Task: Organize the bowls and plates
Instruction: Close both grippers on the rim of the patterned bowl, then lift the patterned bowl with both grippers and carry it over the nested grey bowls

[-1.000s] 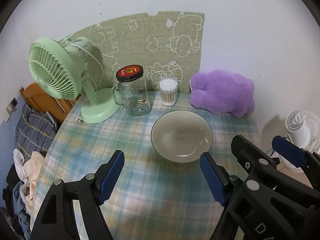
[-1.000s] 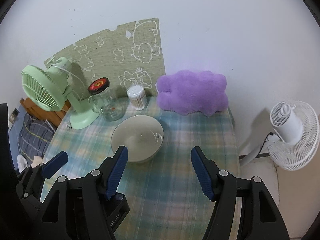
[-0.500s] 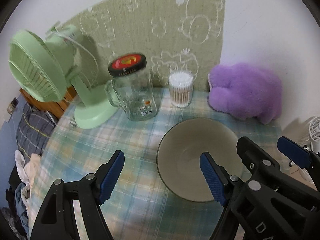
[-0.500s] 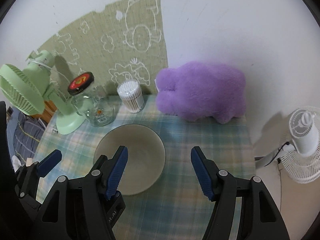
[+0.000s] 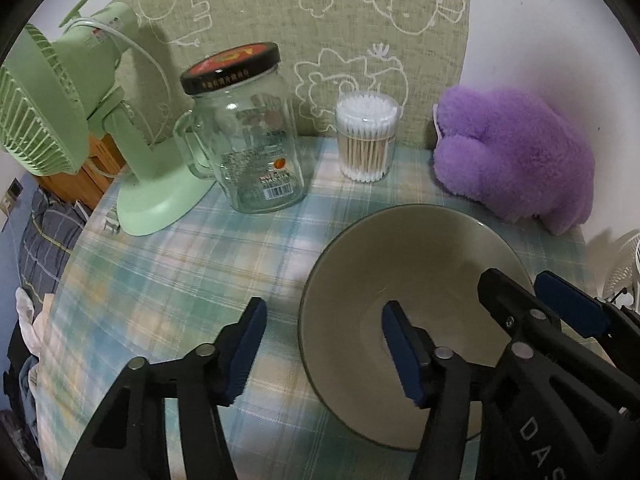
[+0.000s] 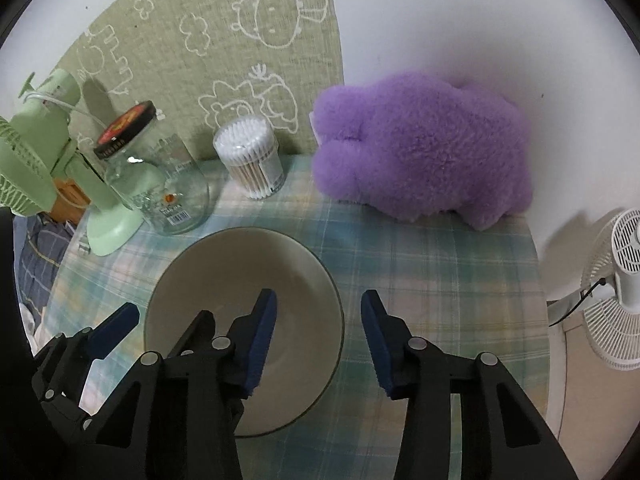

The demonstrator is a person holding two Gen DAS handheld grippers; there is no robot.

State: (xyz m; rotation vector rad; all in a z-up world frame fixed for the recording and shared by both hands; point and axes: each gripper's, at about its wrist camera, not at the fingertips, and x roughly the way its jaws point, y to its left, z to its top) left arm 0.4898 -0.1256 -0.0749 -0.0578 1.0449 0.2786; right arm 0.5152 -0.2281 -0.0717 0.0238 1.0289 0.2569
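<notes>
Both claws straddle opposite rims of the bowl on the table.

We see the grey-green bowl (image 5: 408,280) standing upright on the plaid-covered table (image 5: 168,280), in front of a glass jar (image 5: 248,136), a tub of cotton swabs (image 5: 367,136) and a purple plush toy (image 5: 516,152), with a green fan (image 5: 80,120) at the far left. Our left claw (image 5: 322,346) is closing with the bowl's left rim between its blue pads, one finger outside and one inside the bowl; the pads do not yet press on it. Our right claw (image 6: 318,336) is likewise closing across the bowl's right rim, still spread, not pinching. A white fan (image 6: 616,292) stands beyond the table's right edge.
</notes>
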